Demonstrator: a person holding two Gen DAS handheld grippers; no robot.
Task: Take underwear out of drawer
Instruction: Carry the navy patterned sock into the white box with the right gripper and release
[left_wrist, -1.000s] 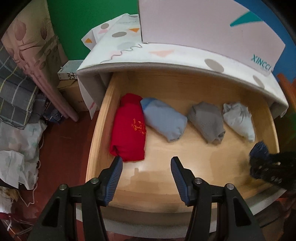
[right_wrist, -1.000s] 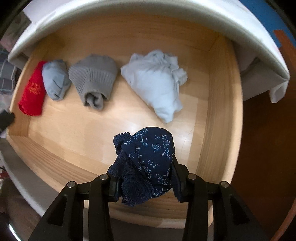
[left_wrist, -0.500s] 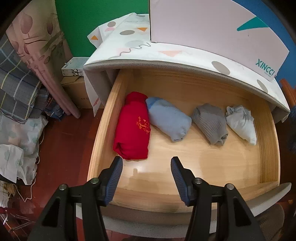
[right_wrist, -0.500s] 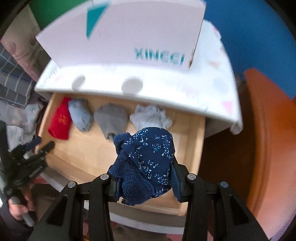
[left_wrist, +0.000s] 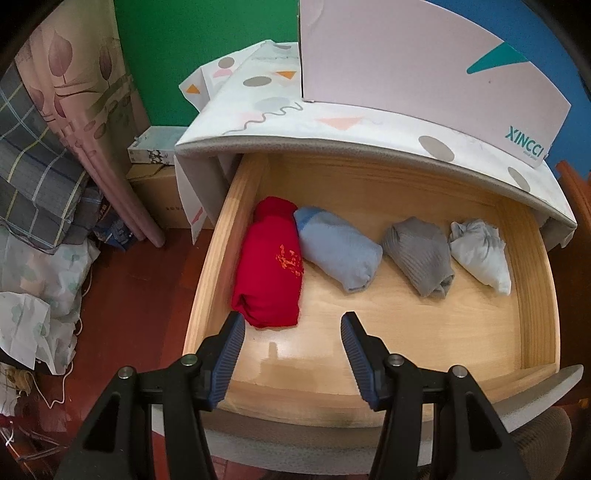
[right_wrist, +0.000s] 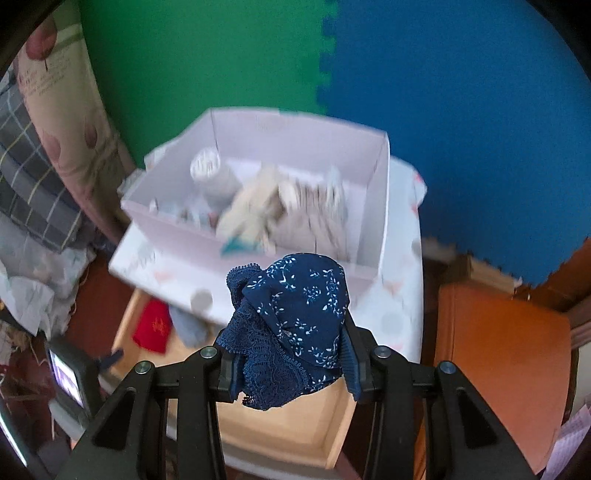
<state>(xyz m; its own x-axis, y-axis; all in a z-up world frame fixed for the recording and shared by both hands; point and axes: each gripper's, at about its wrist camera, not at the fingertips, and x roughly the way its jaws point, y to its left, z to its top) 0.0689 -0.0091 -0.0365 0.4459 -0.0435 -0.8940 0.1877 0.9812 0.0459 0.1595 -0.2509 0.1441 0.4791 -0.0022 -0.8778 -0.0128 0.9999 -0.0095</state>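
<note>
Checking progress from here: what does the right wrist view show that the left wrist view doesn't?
Right wrist only: the right gripper shut on the navy floral underwear, above the drawer, and the white box's contents. Left wrist only: the grey roll, the pale bundle, and the left gripper, open and empty. Both: the red roll and blue roll.

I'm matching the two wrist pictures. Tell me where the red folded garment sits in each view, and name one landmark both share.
Left wrist: the red folded garment lies leftmost in the drawer, just beyond the left tongs.
Right wrist: the same garment is small, lower left, partly blurred.
Shared landmark: the white box on the cabinet top.
</note>
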